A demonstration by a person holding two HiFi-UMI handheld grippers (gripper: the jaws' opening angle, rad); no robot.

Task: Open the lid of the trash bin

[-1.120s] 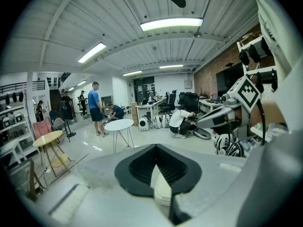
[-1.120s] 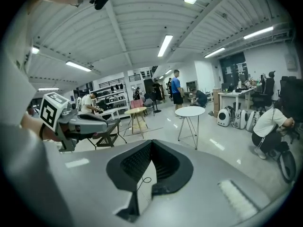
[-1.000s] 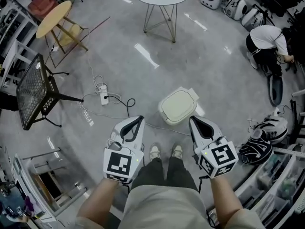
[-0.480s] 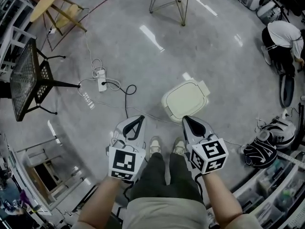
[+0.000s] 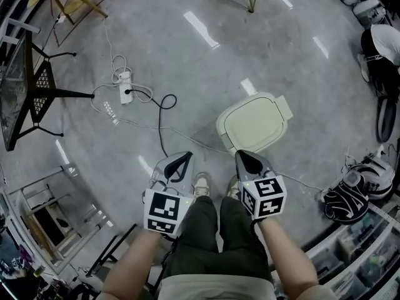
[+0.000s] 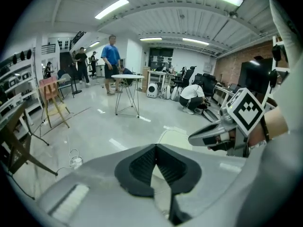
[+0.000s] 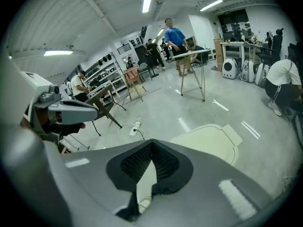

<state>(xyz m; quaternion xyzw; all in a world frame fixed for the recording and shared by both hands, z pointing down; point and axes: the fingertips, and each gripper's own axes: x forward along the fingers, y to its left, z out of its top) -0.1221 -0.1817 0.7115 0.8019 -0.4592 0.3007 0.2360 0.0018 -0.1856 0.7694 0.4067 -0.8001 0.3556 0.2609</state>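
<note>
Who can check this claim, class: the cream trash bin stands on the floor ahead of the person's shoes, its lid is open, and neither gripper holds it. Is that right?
One detail is wrong. The lid of the trash bin is shut and lies flat on the bin, as the head view shows. The rest holds: the bin stands ahead of the shoes, and neither the left gripper nor the right gripper holds it.

The head camera sits high and looks almost straight down. The floor (image 5: 187, 74) fills it, with the left gripper (image 5: 180, 158) and right gripper (image 5: 242, 156) low in the middle and the trash bin (image 5: 255, 124) just beyond them. Each gripper camera rides close behind its own jaws, low and facing out across the room. The left gripper view catches the right gripper at its right side — the right gripper view returns the favour at its left. Head view and right gripper view share the bin; all three share the power strip (image 5: 124, 79).
</note>
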